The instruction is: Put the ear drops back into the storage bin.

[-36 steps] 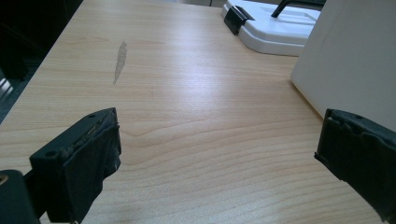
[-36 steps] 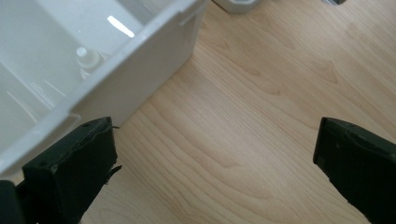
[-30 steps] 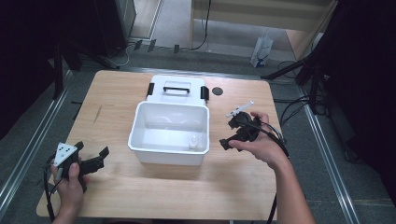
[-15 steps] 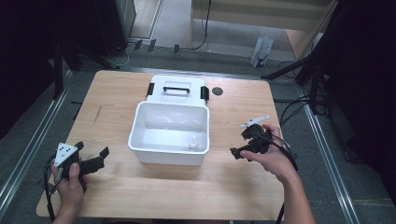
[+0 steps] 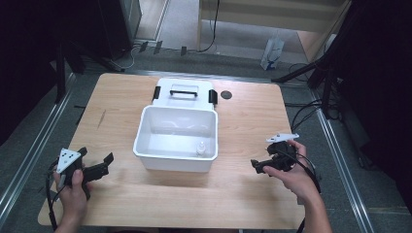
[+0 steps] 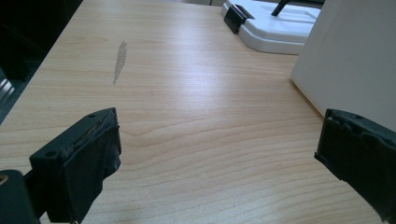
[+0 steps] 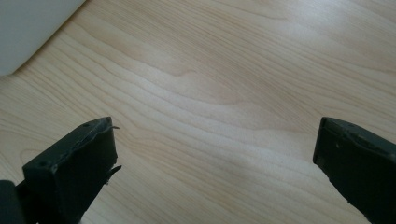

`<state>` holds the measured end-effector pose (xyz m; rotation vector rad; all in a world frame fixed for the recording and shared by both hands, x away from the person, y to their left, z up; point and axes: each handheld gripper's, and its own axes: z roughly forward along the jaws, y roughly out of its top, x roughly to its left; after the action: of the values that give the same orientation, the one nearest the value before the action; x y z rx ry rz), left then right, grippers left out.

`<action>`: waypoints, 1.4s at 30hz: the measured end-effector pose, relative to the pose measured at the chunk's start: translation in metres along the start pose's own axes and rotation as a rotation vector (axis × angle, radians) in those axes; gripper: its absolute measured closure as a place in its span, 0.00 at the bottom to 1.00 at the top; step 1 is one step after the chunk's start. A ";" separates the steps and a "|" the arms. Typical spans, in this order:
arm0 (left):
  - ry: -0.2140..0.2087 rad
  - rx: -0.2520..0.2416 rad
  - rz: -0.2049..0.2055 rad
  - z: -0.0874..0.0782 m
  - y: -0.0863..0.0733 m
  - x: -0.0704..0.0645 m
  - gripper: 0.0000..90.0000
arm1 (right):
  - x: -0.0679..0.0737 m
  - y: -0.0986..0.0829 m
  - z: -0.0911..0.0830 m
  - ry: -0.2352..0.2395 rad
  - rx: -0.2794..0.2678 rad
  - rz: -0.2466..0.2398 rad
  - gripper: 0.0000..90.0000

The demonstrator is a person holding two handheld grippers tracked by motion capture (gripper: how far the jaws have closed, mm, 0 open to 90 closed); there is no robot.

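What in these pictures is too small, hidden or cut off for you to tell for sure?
- Small white bottle in the white bin, high view: too small to read a label or tell its contents.
- Lid behind the bin: its near edge is hidden by the bin's back wall.
- Left gripper view: the bin's wall is cut off by the right edge, its inside unseen.
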<state>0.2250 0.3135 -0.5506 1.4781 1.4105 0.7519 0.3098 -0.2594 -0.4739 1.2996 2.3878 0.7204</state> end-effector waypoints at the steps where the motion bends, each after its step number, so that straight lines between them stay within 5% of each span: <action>1: 0.000 0.000 0.000 0.000 0.000 0.000 0.00 | -0.001 -0.004 -0.001 -0.001 -0.003 0.006 0.00; 21: 0.007 0.006 0.013 0.000 0.000 -0.001 0.01 | -0.027 -0.086 0.002 -0.035 -0.089 0.146 0.00; 33: 0.010 0.006 0.017 0.000 -0.001 -0.002 0.01 | -0.033 -0.129 0.003 0.012 -0.238 0.254 0.00; 38: 0.010 0.008 0.020 0.000 -0.001 -0.002 0.00 | -0.036 -0.137 -0.002 0.023 -0.320 0.303 0.00; 42: 0.011 0.008 0.018 0.000 -0.001 -0.002 0.00 | -0.038 -0.139 -0.003 0.036 -0.333 0.326 0.00</action>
<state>0.2244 0.3118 -0.5508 1.4965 1.4112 0.7674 0.2339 -0.3556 -0.5494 1.5476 1.9858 1.1839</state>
